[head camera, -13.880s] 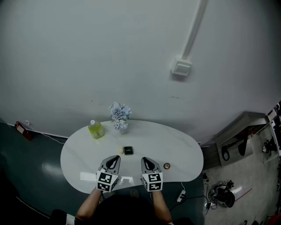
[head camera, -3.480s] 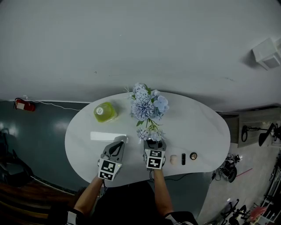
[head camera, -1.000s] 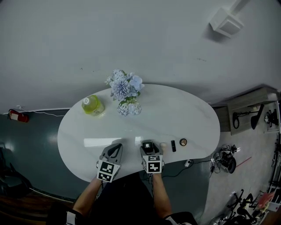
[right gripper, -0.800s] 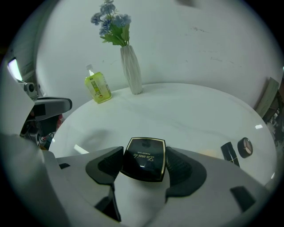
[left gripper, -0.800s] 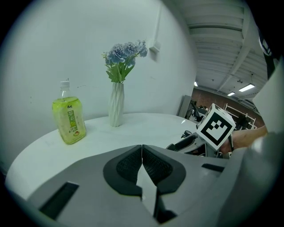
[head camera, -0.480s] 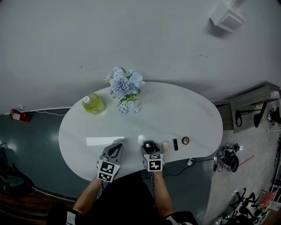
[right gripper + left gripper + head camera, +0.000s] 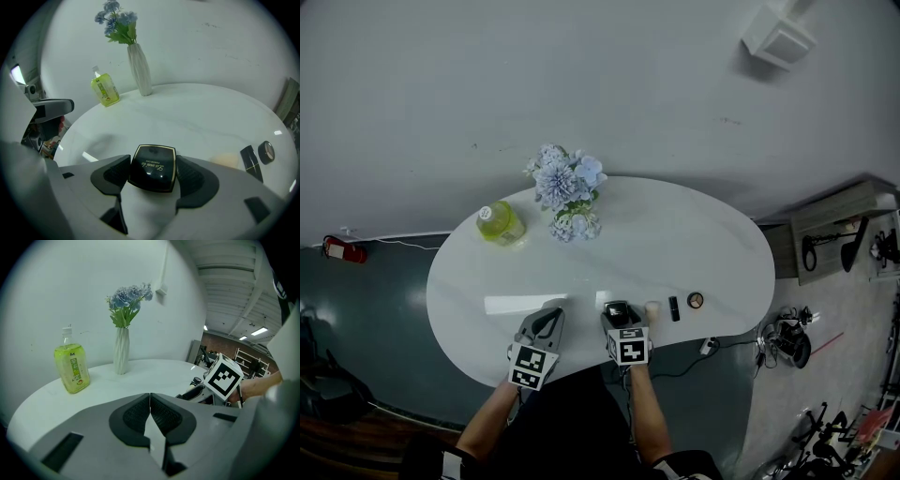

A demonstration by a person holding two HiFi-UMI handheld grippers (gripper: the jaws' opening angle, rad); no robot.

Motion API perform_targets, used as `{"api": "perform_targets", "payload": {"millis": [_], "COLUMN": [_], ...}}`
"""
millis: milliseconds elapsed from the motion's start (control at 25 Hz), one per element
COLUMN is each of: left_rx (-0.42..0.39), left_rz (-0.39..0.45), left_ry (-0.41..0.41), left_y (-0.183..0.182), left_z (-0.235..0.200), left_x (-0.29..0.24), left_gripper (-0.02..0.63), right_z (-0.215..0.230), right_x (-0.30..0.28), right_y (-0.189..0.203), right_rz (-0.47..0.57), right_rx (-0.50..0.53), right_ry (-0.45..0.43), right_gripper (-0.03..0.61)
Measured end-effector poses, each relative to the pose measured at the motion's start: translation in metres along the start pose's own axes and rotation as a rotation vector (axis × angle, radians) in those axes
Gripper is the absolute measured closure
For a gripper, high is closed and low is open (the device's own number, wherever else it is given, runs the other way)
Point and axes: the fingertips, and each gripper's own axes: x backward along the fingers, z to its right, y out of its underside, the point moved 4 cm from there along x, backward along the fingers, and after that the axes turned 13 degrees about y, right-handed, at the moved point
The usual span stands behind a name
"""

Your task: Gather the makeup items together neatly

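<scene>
My right gripper (image 7: pixel 617 314) is shut on a black square compact (image 7: pixel 153 161) with a gold rim, both pads pressed to its sides, low over the table's front edge. Just right of it lie a beige sponge (image 7: pixel 652 309), a black lipstick (image 7: pixel 674 308) and a small round compact (image 7: pixel 696 300) in a row. In the right gripper view the sponge (image 7: pixel 227 161), lipstick (image 7: pixel 249 159) and round compact (image 7: pixel 266 152) show at the right. My left gripper (image 7: pixel 548 321) is shut with nothing in it (image 7: pixel 150 414), left of the right one.
A green-yellow bottle (image 7: pixel 500 223) and a white vase of blue flowers (image 7: pixel 569 202) stand at the back of the white oval table (image 7: pixel 712 244). The wall rises right behind them. The table's front edge lies under both grippers.
A few seconds ago the right gripper was close to the vase; it now holds the compact by the front edge, left of the sponge. Over the last second nothing has visibly moved.
</scene>
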Motion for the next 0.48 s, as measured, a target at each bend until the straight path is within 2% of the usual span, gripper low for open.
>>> {"api": "perform_targets", "payload": {"millis": [480], "left_rx": [-0.011], "left_rz": [0.005], "left_ry": [-0.005], "left_y": [-0.002], "left_z": [0.0034], "left_x": [0.0064], "left_gripper": [0.594], "right_z": [0.0004], "right_x": [0.0011], "right_y": [-0.0004], "right_rz": [0.033], "right_rx": [-0.016], "right_ry": [0.007], "right_gripper": [0.287]}}
